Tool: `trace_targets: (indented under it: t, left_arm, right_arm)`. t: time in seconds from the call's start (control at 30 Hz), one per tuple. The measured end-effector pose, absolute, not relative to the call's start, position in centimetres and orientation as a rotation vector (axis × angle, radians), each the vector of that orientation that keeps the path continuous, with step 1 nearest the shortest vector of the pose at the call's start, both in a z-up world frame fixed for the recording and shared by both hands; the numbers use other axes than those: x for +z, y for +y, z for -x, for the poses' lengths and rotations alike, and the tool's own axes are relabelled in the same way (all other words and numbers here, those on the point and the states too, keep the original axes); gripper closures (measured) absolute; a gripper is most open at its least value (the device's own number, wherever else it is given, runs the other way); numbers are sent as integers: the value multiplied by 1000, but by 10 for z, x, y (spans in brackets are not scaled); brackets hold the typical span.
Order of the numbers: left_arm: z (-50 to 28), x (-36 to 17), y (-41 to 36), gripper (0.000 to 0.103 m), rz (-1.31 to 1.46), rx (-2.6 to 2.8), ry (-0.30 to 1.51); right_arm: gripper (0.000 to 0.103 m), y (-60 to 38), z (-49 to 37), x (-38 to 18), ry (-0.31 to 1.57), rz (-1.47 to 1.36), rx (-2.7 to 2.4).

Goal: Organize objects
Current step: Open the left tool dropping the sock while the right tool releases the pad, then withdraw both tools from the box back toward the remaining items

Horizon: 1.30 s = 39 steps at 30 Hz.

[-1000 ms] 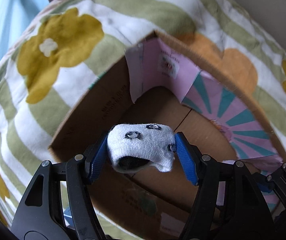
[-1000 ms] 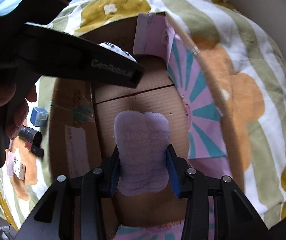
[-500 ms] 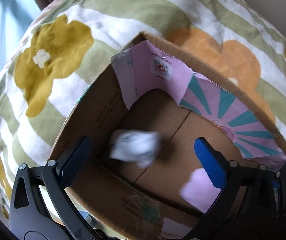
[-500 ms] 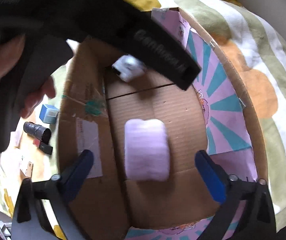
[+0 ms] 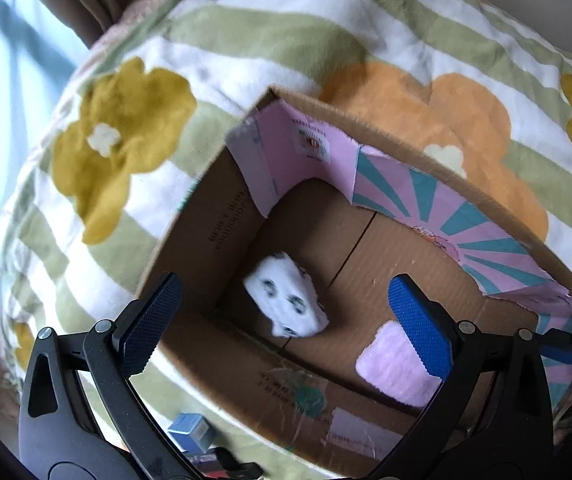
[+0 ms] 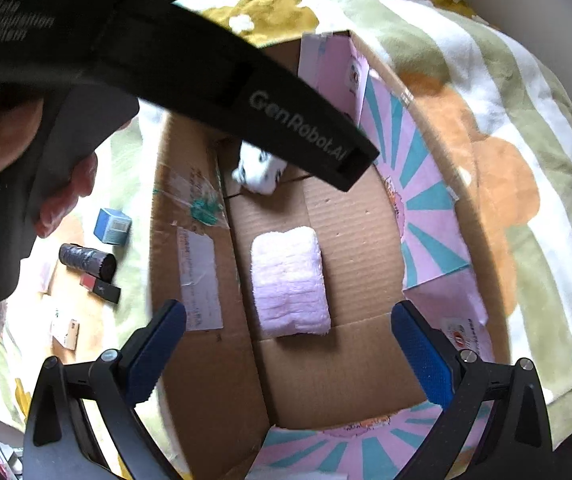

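Both rolled sock bundles have left the jaws since a second ago and now lie on the floor of the cardboard box (image 6: 366, 368). Left gripper (image 5: 286, 324): jaws spread wide, nothing between the blue ribbed pads, hanging above the box. Right gripper (image 6: 290, 352): likewise wide apart and empty, its pads well clear of the bundle below.

White sock roll (image 5: 286, 304): knitted, with small dark printed marks, lying tilted near the far left corner of the box, close to the seam between the bottom flaps. In the right wrist view it is partly hidden behind the left gripper's black body. Lilac sock roll (image 6: 290, 282): fluffy, ribbed, roughly rectangular, lying flat on the corrugated floor nearer the middle, apart from the white one.

Box: plain brown corrugated board, inner walls partly lined with pink paper carrying teal sunburst stripes. It rests on a plush blanket (image 5: 270, 52) striped green and white with mustard and orange flower shapes.

Outside the box's left wall: a small blue cube (image 6: 112, 226), a dark cylinder (image 6: 86, 260) and a red-and-black stick (image 6: 100, 286), all on the blanket.
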<state>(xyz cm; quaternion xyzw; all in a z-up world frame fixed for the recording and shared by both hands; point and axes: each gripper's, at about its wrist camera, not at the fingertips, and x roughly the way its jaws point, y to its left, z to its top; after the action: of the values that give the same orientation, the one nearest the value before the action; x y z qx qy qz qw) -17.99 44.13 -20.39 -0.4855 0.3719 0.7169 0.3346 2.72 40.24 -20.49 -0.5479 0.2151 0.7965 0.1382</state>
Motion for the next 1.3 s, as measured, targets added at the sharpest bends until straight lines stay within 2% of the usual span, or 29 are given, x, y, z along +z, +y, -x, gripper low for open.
trace_targets:
  t: [0.5,0.93,1.1,1.3]
  left_arm:
    - [159,-89,371,0,1218,2035,728]
    - [113,12,208,0,1185,2366,410]
    - [84,31,139,0,1182,2521,322]
    - [45,28,67,0,1230,2648,262]
  right_arm:
    - [1,350,-21,-116,473,1551,2386]
    - [1,283,-19,-40,320,1488,2557]
    - [1,263,-13,-26,356,1459,2612]
    - [1,236,-12,-20,386,1409,2659]
